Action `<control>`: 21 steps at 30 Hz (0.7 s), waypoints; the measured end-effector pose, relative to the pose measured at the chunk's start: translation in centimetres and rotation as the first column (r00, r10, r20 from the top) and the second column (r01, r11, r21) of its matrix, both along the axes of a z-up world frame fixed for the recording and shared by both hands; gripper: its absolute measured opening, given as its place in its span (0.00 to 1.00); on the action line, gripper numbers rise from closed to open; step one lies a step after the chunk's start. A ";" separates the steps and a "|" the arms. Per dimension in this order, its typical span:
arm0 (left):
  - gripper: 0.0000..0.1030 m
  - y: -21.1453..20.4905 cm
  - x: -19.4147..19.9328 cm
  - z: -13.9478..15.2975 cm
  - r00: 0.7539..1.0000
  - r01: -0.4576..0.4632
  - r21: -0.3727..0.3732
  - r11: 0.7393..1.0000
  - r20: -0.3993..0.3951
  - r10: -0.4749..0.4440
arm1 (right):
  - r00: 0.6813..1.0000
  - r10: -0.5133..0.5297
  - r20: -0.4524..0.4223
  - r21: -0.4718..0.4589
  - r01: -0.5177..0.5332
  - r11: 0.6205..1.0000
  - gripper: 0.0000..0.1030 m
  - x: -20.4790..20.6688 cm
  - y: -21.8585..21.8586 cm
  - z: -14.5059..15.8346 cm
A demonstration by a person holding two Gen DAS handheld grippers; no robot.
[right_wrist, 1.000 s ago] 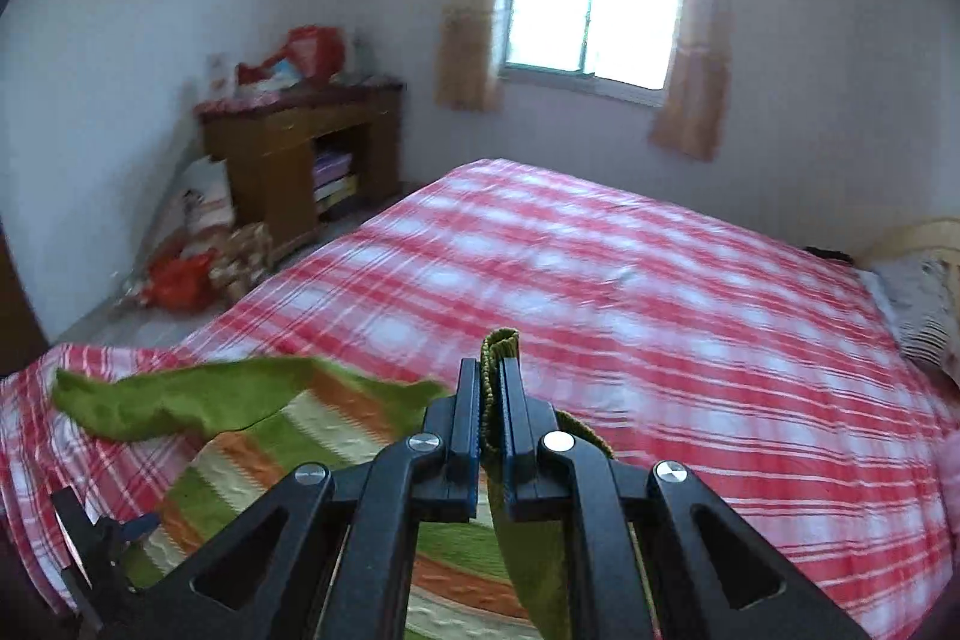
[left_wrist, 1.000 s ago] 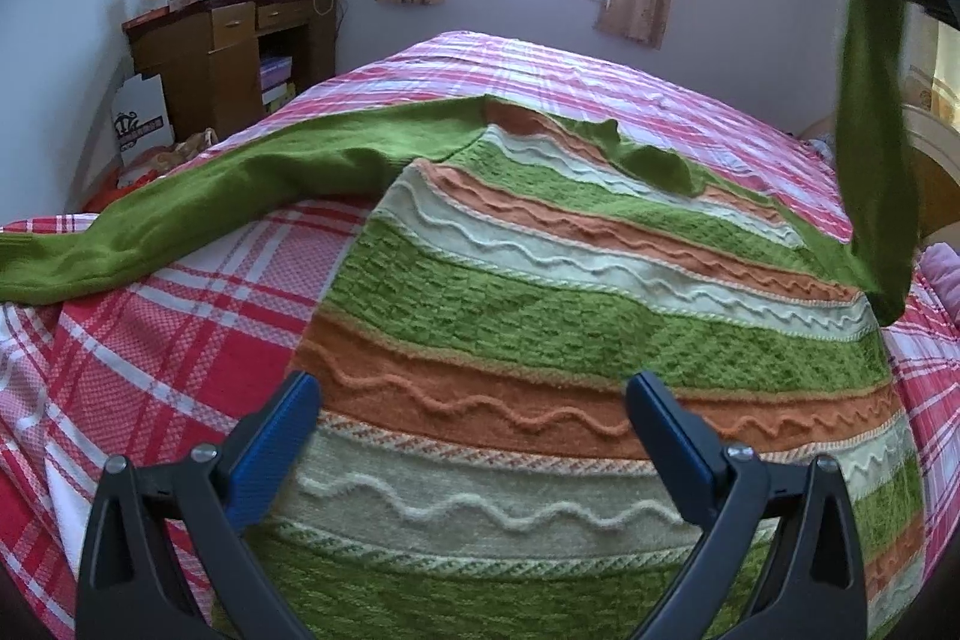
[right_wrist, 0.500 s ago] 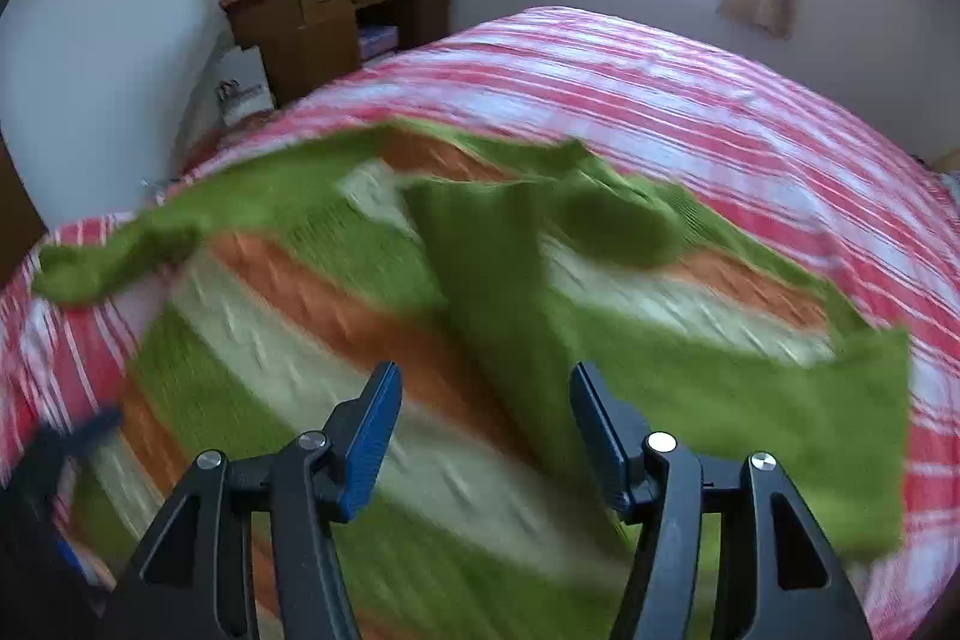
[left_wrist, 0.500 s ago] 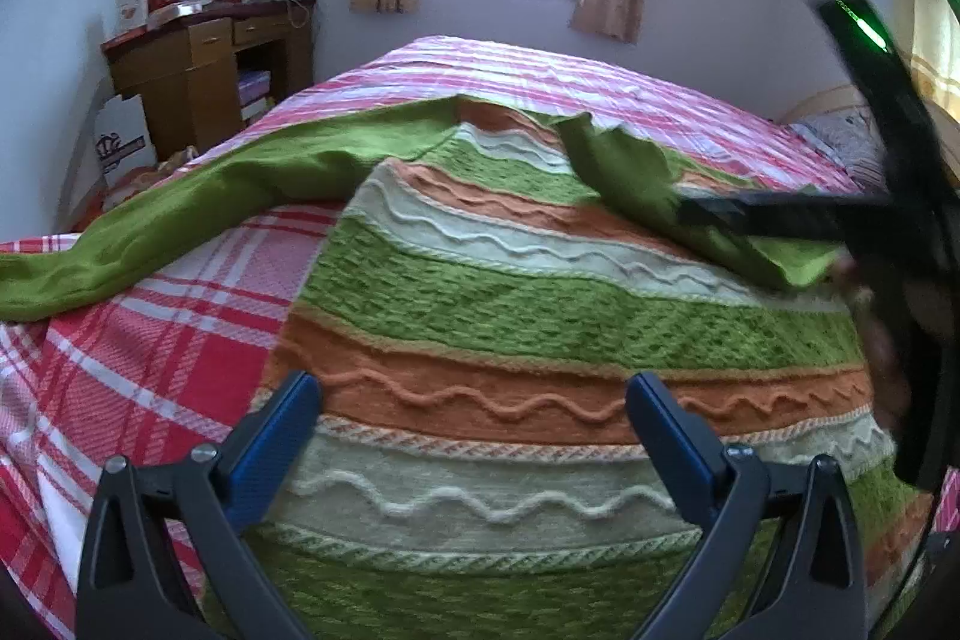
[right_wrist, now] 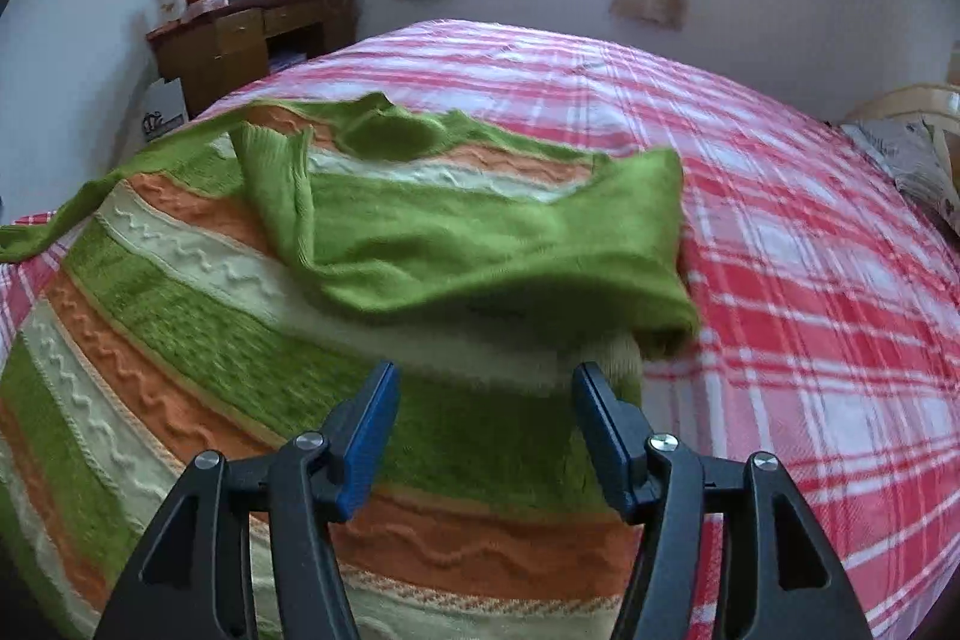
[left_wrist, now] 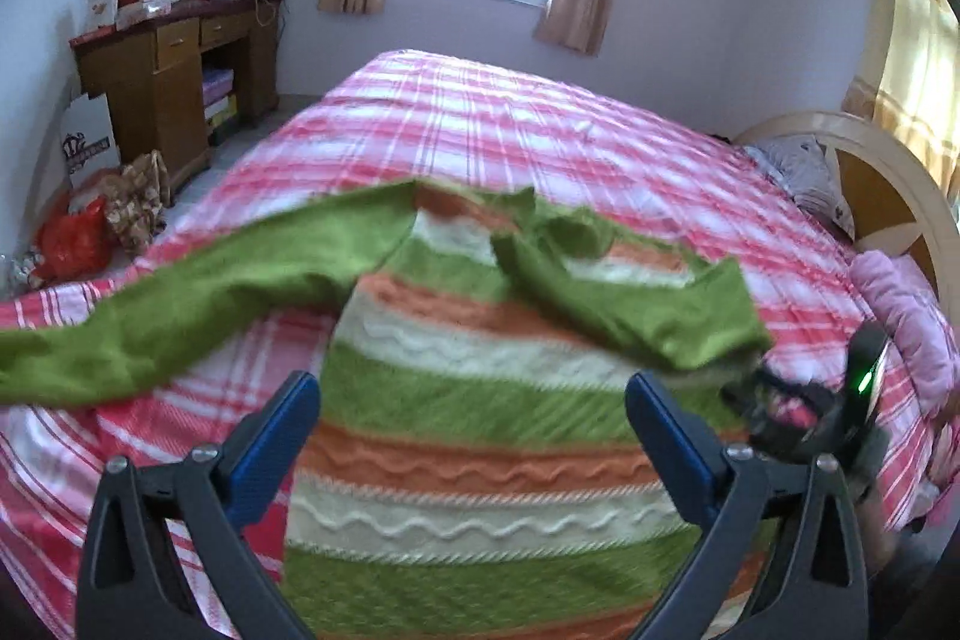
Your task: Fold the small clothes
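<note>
**One sleeve is folded in, one sleeve is left**

A striped sweater [left_wrist: 480, 400] lies flat on a bed [left_wrist: 540, 130] with a red and white checked cover. The sweater has green, orange and cream stripes with wavy lines. It fills the near part of the bed, right under both grippers.

One green sleeve [right_wrist: 450, 244] is now folded across the chest of the sweater. It lies a bit crooked, and its end bunches up near the sweater's side edge. The other green sleeve [left_wrist: 198, 292] is not folded yet. It stretches out long over the checked cover, away from the body of the sweater.

The right gripper [right_wrist: 483, 430] hangs just above the sweater, near the folded sleeve. Its blue fingers [right_wrist: 369, 436] stand apart and nothing is between them. The left gripper [left_wrist: 474, 436] is above the lower stripes. Its fingers are wide apart too, and it holds nothing.

So the step in hand looks like folding the sleeves in. The first one seems done.

Next, I think the left gripper should go to the end of the long sleeve, pinch it, lift it, and lay it over the chest like the first one. It should grab only the sleeve and not the bed cover under it. The crooked sleeve may need a small tug to lie flat.
</note>
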State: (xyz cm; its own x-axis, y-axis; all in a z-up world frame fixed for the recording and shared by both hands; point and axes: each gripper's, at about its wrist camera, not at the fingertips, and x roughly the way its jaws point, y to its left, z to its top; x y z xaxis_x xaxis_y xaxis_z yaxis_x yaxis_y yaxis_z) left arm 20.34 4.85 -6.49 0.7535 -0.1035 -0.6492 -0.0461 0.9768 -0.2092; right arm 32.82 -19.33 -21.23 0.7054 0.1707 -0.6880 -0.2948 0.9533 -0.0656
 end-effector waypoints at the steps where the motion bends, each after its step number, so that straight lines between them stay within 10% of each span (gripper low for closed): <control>1: 1.00 -0.1 0.6 0.5 1.000 0.008 0.004 1.000 -0.005 -0.008 | 1.000 -0.001 -0.003 0.006 0.001 1.000 0.59 -0.2 -0.2 -0.1; 10: 1.00 -6.2 7.5 2.2 1.000 0.013 0.123 0.992 0.003 -0.013 | 1.000 0.009 0.005 -0.013 -0.009 1.000 0.76 -0.5 0.4 -0.9; 16: 1.00 -12.6 15.0 -4.4 0.996 0.001 0.154 0.988 -0.089 0.013 | 0.997 -0.024 0.067 0.021 0.022 1.000 0.76 -1.4 -0.4 -0.8; 21: 1.00 -14.8 17.1 -9.9 0.982 -0.010 0.379 0.925 -0.172 0.082 | 0.993 -0.032 0.114 0.062 0.025 0.998 0.76 -2.0 -1.1 -0.4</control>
